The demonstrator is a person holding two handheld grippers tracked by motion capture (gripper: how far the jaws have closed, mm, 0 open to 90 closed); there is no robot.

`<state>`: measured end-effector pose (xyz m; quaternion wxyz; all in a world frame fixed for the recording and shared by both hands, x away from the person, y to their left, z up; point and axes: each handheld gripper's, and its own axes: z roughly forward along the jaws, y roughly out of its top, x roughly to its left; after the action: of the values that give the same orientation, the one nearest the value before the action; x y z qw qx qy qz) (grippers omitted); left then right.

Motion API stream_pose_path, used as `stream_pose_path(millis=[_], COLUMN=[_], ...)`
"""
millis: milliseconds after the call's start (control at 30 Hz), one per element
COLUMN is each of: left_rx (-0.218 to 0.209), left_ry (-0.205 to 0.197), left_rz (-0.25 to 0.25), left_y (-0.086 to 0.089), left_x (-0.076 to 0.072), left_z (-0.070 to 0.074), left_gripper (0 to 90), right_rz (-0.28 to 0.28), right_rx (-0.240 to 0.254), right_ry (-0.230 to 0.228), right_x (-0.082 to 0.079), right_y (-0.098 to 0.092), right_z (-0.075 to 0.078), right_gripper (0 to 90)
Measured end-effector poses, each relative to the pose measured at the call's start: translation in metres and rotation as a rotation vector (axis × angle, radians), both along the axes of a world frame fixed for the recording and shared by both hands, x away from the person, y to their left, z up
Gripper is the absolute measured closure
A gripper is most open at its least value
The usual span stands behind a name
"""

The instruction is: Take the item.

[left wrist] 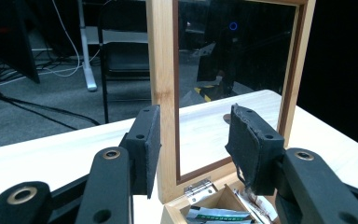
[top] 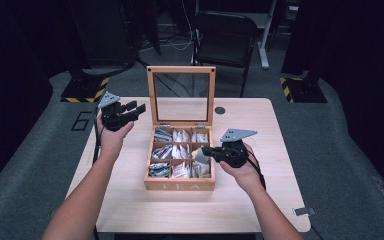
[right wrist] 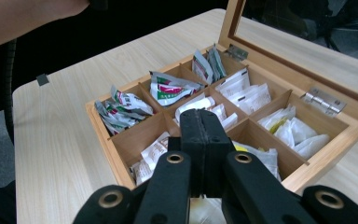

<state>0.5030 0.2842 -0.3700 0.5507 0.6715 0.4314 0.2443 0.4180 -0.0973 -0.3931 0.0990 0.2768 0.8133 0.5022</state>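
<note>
From the high view, I see a wooden tea box [top: 180,184] in the middle of the desk [top: 130,200], its glass lid [top: 181,95] standing upright. My left tongs [top: 134,109] hover just beside the lid's left edge, likely to steady it so it stays up. My right tongs [top: 206,150] hang over the box's right-hand compartments with something pale at their tips.

In the left gripper view, the pads [left wrist: 151,144] stand apart on either side of the lid's wooden frame [left wrist: 162,93], not pressing on it.

In the right gripper view, the right tongs [right wrist: 200,140] are pressed fully together above the sachets [right wrist: 168,88]. A pale packet [right wrist: 205,212] shows below them, so I judge that a tea bag is pinched, though I cannot see the grip clearly.
</note>
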Motion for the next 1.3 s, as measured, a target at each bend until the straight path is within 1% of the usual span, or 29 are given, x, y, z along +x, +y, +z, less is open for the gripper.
stream_pose_path(millis=[33, 133, 200, 367, 533, 667, 733, 900, 1033, 1100, 1133, 1233, 1300], left_rx=[-0.002, 0.001, 0.001, 0.001, -0.001, 0.000, 0.002, 0.001, 0.004, 0.002, 0.003, 0.004, 0.005], left_ry=[0.000, -0.001, -0.002, -0.006, -0.010, -0.004, -0.007, -0.005, -0.005, -0.005, -0.009, -0.004, -0.005], left_rz=[0.000, -0.001, -0.001, 0.000, 0.003, 0.003, 0.005, 0.005, 0.006, 0.005, 0.006, 0.004, 0.004], left_y=[0.000, 0.001, 0.001, 0.002, 0.002, 0.003, 0.004, 0.004, 0.003, 0.003, 0.003, 0.003, 0.003], left_x=[0.000, 0.000, 0.000, 0.000, 0.000, -0.001, -0.001, -0.001, -0.001, -0.001, -0.001, -0.001, -0.002], left_z=[0.000, 0.000, 0.000, 0.001, 0.001, 0.001, 0.001, 0.002, 0.002, 0.002, 0.002, 0.002, 0.002], left_gripper=[54.1, 54.1, 54.1, 54.1, 54.1, 54.1, 54.1, 54.1, 54.1, 54.1, 54.2, 54.1, 54.1], right_rz=[-0.002, -0.007, -0.006, -0.008, -0.012, -0.019, -0.015, -0.027, -0.044, -0.054, -0.061, -0.085, -0.090], right_rx=[0.010, 0.012, 0.018, 0.007, 0.009, 0.018, 0.020, 0.026, 0.037, 0.034, 0.035, 0.022, 0.017], right_ry=[-0.009, -0.008, -0.008, -0.013, -0.012, -0.011, -0.012, -0.020, -0.026, -0.037, -0.034, -0.053, -0.057], right_x=[0.001, 0.002, 0.004, 0.007, 0.009, 0.011, 0.011, 0.012, 0.013, 0.015, 0.015, 0.018, 0.019], right_y=[-0.001, -0.003, -0.004, -0.006, -0.006, -0.007, -0.007, -0.010, -0.015, -0.020, -0.022, -0.031, -0.034], right_z=[0.003, 0.007, 0.013, 0.019, 0.022, 0.024, 0.025, 0.029, 0.034, 0.037, 0.038, 0.043, 0.044], right_gripper=[90.0, 90.0, 90.0, 90.0, 90.0, 90.0, 90.0, 90.0, 90.0, 90.0, 90.0, 90.0, 90.0])
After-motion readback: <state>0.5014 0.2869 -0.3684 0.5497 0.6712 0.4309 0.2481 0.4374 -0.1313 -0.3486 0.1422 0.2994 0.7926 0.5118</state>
